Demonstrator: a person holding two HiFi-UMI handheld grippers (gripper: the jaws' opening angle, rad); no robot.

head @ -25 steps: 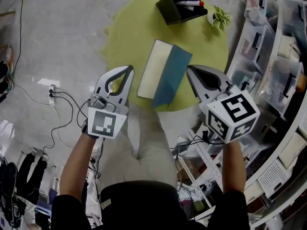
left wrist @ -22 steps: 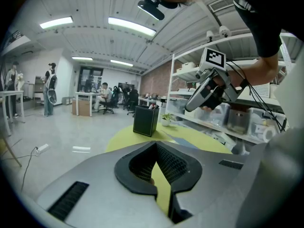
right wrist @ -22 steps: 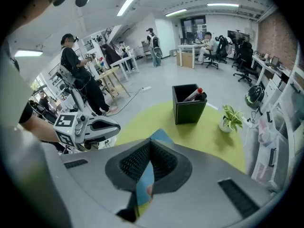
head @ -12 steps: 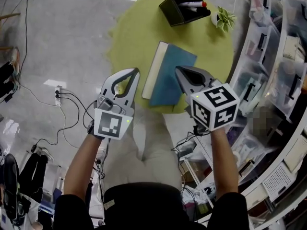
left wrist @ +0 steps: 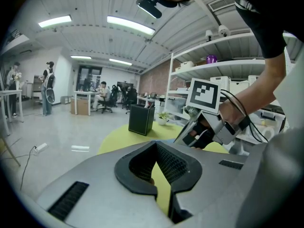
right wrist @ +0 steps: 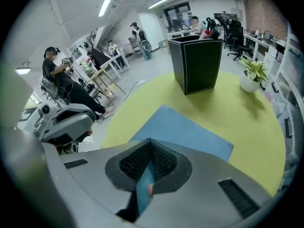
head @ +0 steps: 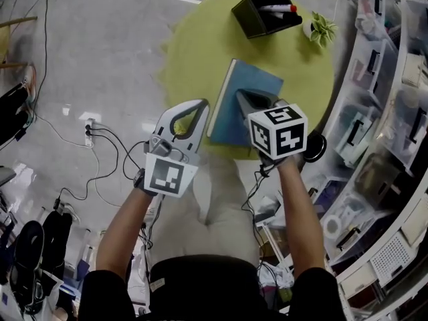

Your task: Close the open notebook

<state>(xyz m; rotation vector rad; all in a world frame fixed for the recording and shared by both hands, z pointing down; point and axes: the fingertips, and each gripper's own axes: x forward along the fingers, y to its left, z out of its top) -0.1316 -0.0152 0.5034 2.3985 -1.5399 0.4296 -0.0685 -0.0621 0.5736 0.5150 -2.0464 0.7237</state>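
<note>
Blue cover up, the notebook (head: pixel 257 79) lies closed and flat on the round yellow-green table (head: pixel 194 52), a little to the right of the table's middle, with its white page edges along the left side in the head view. Your right gripper (head: pixel 241 95) points steeply down over the near half of that cover, its jaws pressed together with nothing between them. In the right gripper view its tips (right wrist: pixel 150 142) meet, the blue of the notebook (right wrist: pixel 185 129) shows through the slot behind them, and the cover spreads out beyond. Whether the tips actually rest on the cover cannot be told. Your left gripper (head: pixel 204 103) sits just left of the page edges, near the table's front rim. Its jaws also meet at the tips (left wrist: pixel 155 144) and hold nothing, and only the yellow-green tabletop (left wrist: pixel 118 139) shows through the gap behind them. At the far side of the table stands a black box (head: pixel 264 13) with a red-capped marker (head: pixel 279 8) lying in it. A small potted plant (head: pixel 323 27) stands just right of the box. Shelves of clear plastic bins (head: pixel 388 112) curve round the right side. Cables (head: pixel 100 139) trail over the glossy grey floor on the left.
</note>
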